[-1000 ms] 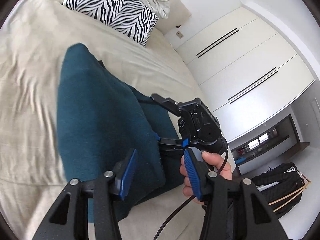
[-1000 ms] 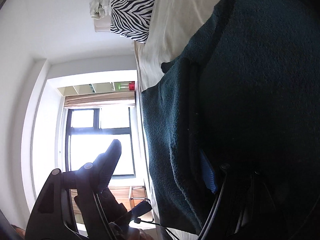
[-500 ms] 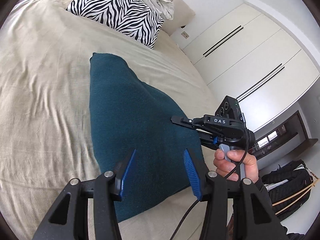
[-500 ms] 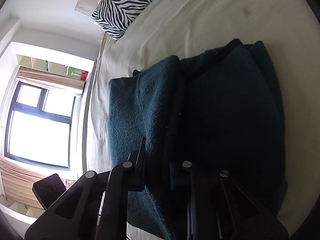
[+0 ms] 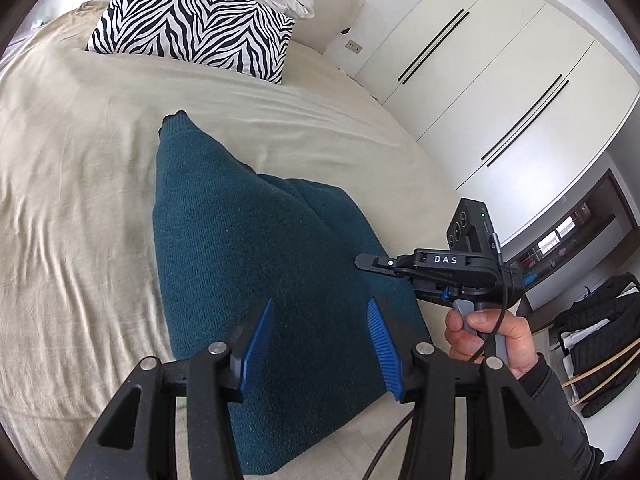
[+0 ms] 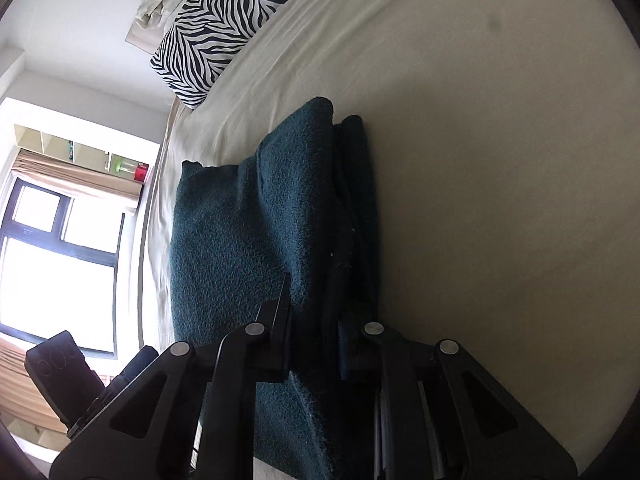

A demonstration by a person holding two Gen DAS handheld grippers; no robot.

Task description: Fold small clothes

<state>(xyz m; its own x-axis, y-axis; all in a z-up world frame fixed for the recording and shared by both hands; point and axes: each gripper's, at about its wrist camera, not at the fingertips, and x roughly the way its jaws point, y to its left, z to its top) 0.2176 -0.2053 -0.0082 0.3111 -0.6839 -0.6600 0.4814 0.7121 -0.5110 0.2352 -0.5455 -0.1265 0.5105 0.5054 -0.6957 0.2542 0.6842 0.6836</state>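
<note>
A teal knitted garment [image 5: 256,280] is lying on the beige bed [image 5: 72,208], already doubled into a thick wedge, its narrow end reaching toward the zebra pillow [image 5: 192,28] and its broad end nearest the cameras. The left tongs [image 5: 320,340] are hanging spread above the broad end, blue pads [image 5: 258,336] apart and touching nothing. The right tongs [image 6: 312,336] have just been closing, and in the right wrist view they are pinching the stacked layers at the garment's near right edge, with fabric bulging on either side of the fingers; the person's right hand [image 5: 488,340] is squeezing the handle trigger. The knit is looking soft, thick and fairly light, so it is likely to sag and drape when lifted and to slide apart if only the top layer is caught. Its fuzzy weave should be giving the ribbed pads good purchase. The sensible hold is deep over all layers at a folded edge or corner, one at each side of the broad end, so the bundle travels evenly.
</note>
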